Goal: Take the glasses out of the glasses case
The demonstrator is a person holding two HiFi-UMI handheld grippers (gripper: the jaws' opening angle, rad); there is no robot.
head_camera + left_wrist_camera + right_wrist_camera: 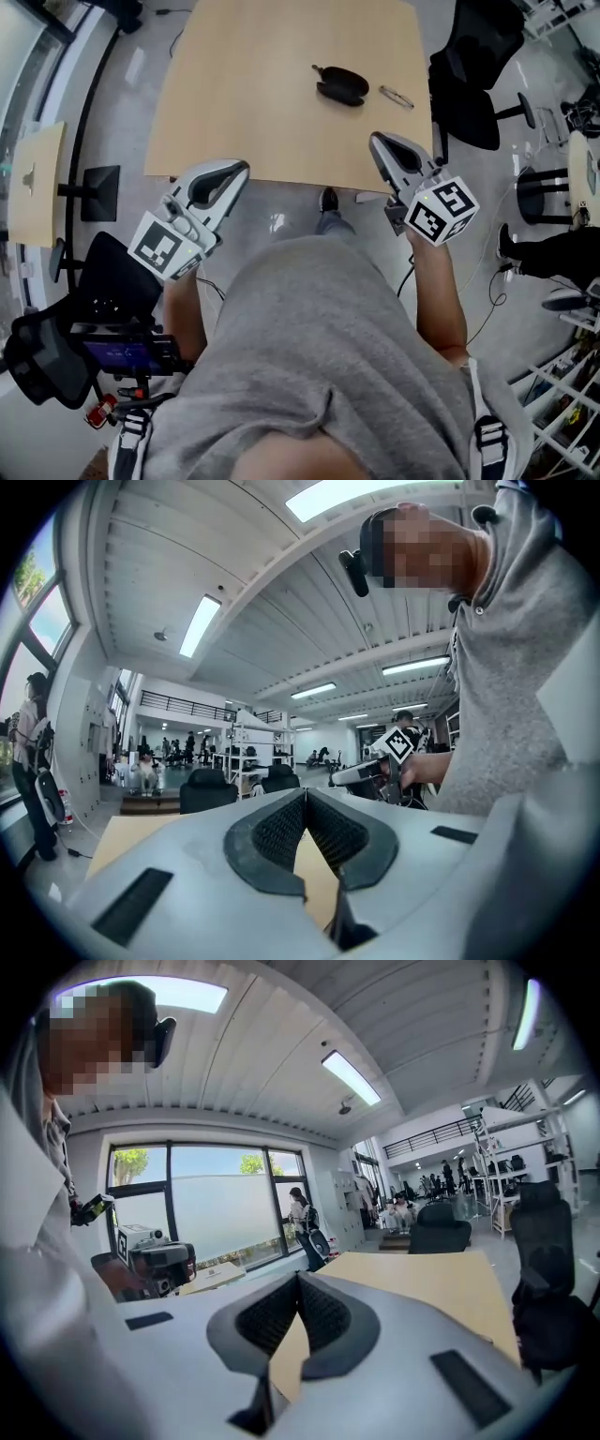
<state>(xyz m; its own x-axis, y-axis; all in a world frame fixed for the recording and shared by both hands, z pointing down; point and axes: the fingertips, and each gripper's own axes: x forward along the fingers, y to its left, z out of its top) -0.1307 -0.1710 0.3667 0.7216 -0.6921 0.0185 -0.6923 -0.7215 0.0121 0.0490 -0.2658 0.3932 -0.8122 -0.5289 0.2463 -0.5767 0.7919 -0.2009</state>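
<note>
Grey-shirted torso (319, 347) is filling the lower head view, nearest the camera. Wooden table (253, 103) is sitting ahead of it, with a black office chair (473, 84) standing at its right side.

Both grippers are hanging at the table's near edge, pointing toward the tabletop and touching nothing on it.
- Left gripper (236, 174): in its own view the jaws are pressing tip to tip, with nothing between them.
- Right gripper (379, 144): same, the jaws are meeting at the tips and holding nothing.

Black glasses case (341, 85) is lying on the far right part of the table, well apart from both grippers. It's showing two dark lobes, and I can't tell whether the lid is up.

Glasses (396, 97) are lying folded on the bare tabletop just right of the case. They're outside it, near the table's right edge, with a thin strip of wood showing between the two.
</note>
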